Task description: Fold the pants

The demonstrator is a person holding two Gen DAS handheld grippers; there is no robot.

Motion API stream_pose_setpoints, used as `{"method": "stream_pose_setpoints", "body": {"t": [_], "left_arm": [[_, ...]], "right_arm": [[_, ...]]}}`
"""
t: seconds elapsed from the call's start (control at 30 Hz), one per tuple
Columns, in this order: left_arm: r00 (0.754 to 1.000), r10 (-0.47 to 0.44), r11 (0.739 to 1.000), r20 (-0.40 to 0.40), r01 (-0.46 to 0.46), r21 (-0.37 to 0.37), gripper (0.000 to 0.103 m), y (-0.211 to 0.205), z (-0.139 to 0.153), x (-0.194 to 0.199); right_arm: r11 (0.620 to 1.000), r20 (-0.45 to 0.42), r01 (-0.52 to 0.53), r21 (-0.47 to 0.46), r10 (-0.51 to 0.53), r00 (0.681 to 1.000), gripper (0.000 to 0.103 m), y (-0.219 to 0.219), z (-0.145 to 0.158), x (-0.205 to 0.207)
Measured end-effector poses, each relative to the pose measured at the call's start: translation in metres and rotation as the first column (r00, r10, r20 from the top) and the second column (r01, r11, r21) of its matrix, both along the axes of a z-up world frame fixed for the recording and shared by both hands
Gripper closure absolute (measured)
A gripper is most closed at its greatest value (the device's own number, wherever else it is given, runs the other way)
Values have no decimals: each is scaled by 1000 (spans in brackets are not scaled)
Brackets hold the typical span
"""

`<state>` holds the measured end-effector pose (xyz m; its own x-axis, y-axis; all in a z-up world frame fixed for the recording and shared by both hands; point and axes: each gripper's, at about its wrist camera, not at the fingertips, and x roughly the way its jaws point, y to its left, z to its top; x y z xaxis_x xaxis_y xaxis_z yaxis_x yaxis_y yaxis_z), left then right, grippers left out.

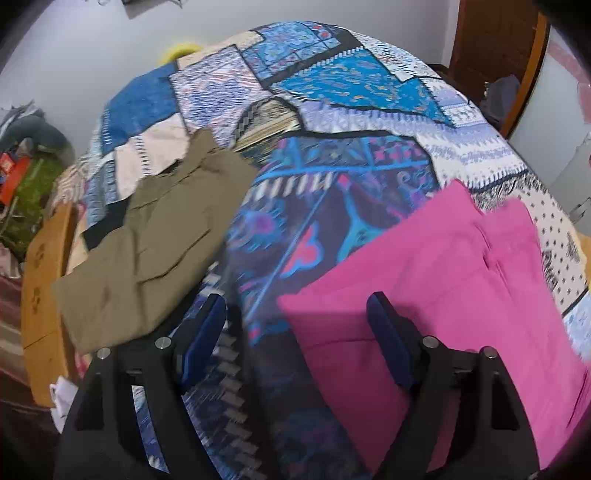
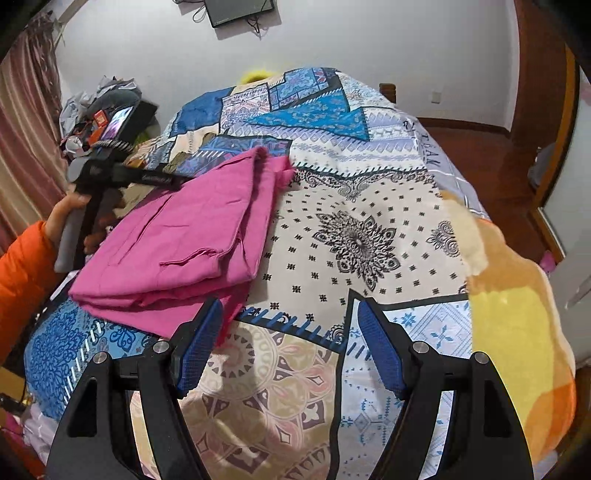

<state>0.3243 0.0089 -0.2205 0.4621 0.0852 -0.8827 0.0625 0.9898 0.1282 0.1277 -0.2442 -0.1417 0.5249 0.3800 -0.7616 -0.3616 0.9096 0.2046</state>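
Pink pants (image 2: 173, 236), soft matte cloth, are lying folded in a thick rectangular stack on the bed's patchwork quilt (image 2: 354, 236), left-centre of the right wrist frame; olive pants (image 1: 155, 236) are sitting crumpled at left of the left wrist frame. Left claw (image 1: 295, 325) is gaping wide over the quilt, gripping nothing. Right claw (image 2: 290, 332) is standing wide, empty. Fuzzy orange-yellow blanket (image 2: 517, 314) is lying lower right; white wall (image 2: 369, 33) behind

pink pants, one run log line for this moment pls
pink pants: folded, on bedspread | olive pants: lying apart | left gripper: open, empty | right gripper: open, empty
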Motion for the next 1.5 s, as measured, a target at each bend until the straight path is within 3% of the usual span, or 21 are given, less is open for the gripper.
{"method": "stream_pose_setpoints", "body": {"t": [0.13,0.57,0.93,1.03,1.23,1.27,1.33,1.5], "left_arm": [[1000,-12,999,11,12,35,24,14,8,-36],[1000,17,998,17,-16,-63,24,51,18,-149],[997,64,997,33,-62,-47,24,68,16,-172],[996,87,994,32,-84,-77,25,79,22,-176],[988,55,990,144,-35,-140,25,71,62,-169],[986,44,989,158,-21,-148,27,67,66,-166],[981,12,987,193,19,-159,40,57,74,-158],[981,-75,978,181,107,-177,60,24,73,-126]], "right_arm": [[1000,17,0,12,-1,1000,30,1,6,-1],[995,67,-74,69,69,995,30,34,21,-7],[993,-20,-112,47,113,993,38,55,-14,4],[993,-17,-107,42,107,994,40,49,-9,1],[990,43,-127,63,125,991,43,54,17,2],[988,57,-136,73,132,990,43,57,21,4],[984,75,-153,93,146,986,45,65,28,10],[975,85,-204,83,197,977,51,97,28,29]]}}
